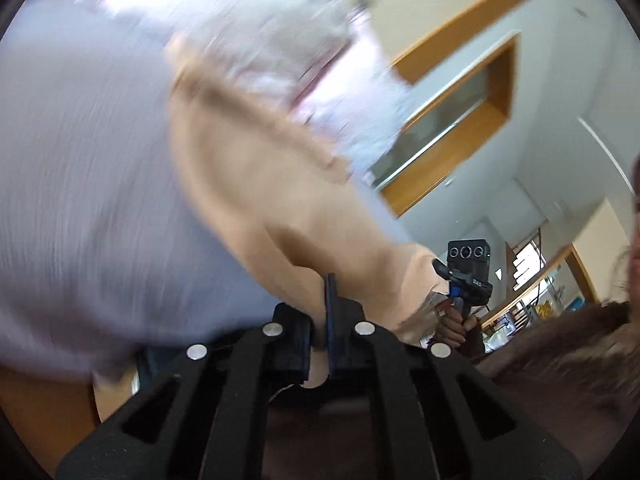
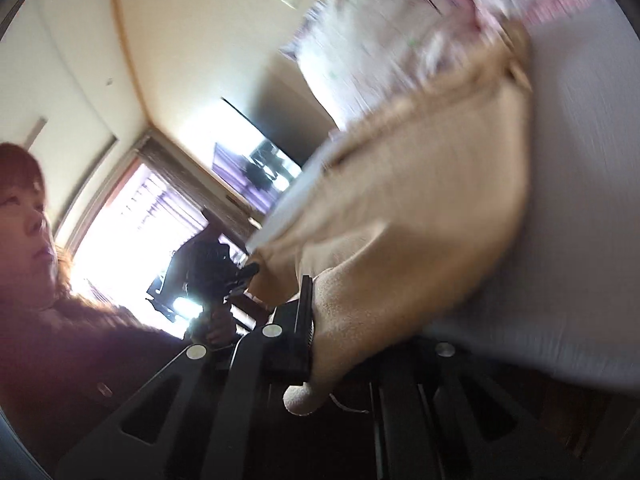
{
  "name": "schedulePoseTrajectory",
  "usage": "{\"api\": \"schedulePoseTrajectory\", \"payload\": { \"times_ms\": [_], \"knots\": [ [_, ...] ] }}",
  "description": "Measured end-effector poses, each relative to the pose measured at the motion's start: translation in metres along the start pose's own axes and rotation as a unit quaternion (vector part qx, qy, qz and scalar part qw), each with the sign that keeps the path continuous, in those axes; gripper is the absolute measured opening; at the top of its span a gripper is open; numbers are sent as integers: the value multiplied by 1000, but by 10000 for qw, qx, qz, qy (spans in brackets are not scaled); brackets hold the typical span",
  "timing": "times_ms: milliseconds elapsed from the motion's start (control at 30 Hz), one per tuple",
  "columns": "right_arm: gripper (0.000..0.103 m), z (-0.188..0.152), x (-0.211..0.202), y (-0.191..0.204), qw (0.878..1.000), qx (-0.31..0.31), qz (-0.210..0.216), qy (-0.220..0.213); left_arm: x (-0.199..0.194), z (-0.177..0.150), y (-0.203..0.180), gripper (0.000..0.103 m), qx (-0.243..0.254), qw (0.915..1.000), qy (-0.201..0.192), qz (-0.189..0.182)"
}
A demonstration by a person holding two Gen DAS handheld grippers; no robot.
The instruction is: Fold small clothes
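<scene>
Left gripper (image 1: 320, 320) and right gripper (image 2: 316, 320) each pinch a corner of the beige garment (image 1: 256, 184), lifted off the pale bed sheet (image 1: 80, 160).
Both views are blurred; thin bites of cloth could slip from the closed jaws, dropping a corner and skewing the fold.

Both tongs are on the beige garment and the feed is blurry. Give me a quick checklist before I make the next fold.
1. Left tongs shut on the beige garment: ok.
2. Right tongs shut on the same garment: ok.
3. Cloth spans between both tongs: ok; the right tongs show holding its far edge.
4. Garment flat on the pale sheet: cannot tell, motion blur.
5. Edges aligned: cannot tell.
6. Patterned cloth clear of the fold: cannot tell.
</scene>
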State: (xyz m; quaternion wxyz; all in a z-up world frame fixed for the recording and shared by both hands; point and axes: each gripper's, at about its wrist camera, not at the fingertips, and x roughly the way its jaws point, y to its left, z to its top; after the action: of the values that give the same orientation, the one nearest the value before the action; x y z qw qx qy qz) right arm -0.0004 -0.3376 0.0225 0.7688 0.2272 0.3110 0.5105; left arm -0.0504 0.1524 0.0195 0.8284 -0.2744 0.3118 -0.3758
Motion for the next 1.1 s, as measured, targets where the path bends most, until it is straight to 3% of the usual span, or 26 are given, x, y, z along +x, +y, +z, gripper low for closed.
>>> {"api": "schedulePoseTrajectory", "payload": {
  "times_ms": [67, 167, 267, 333, 467, 533, 600, 633, 667, 733, 767, 833, 867, 967, 1100],
  "knots": [
    [8, 47, -1, 10, 9982, -364, -88, -470, -2, 38, -11, 6, 222, 9991, -362, -58],
    [8, 112, 9, -5, 9927, -449, -414, -1043, 13, 110, -4, 6, 200, 9959, -867, 190],
    [8, 166, 37, -43, 9862, 56, -834, -1429, 42, 167, 26, 6, -232, 9913, -1136, 627],
    [8, 192, 64, -82, 9798, 555, -1258, -1451, 78, 198, 55, 6, -559, 9879, -1071, 976],
    [8, 207, 97, -155, 9600, 1361, -2090, -1270, 123, 226, 107, 5, -1243, 9796, -703, 1414],
    [8, 208, 109, -185, 9461, 1919, -2317, -1201, 132, 232, 130, 5, -1713, 9701, -619, 1603],
    [10, 206, 116, -205, 9345, 2540, -2228, -1125, 140, 234, 161, 7, -2509, 9533, -598, 1569],
    [19, 206, 118, -215, 9278, 2839, -2156, -1100, 138, 230, 176, 7, -2937, 9418, -716, 1472],
    [31, 206, 119, -220, 9248, 3004, -2043, -1130, 136, 228, 183, 11, -3143, 9359, -795, 1375],
    [86, 205, 113, -221, 9216, 3095, -1826, -1464, 124, 216, 197, 14, -3598, 9228, -991, 961],
    [95, 206, 106, -215, 9225, 2965, -1792, -1705, 117, 213, 197, 20, -3674, 9198, -1060, 884],
    [100, 207, 96, -205, 9309, 2735, -1474, -1922, 100, 211, 192, 36, -3704, 9165, -1238, 865],
    [100, 205, 93, -199, 9356, 2668, -1324, -1895, 93, 211, 188, 49, -3676, 9162, -1313, 910],
    [100, 198, 94, -187, 9470, 2465, -1433, -1479, 78, 209, 179, 52, -3520, 9218, -1354, 901],
    [100, 176, 102, -183, 9519, 2340, -1806, -804, 81, 203, 165, 55, -3266, 9310, -948, 1324]
  ]
}}
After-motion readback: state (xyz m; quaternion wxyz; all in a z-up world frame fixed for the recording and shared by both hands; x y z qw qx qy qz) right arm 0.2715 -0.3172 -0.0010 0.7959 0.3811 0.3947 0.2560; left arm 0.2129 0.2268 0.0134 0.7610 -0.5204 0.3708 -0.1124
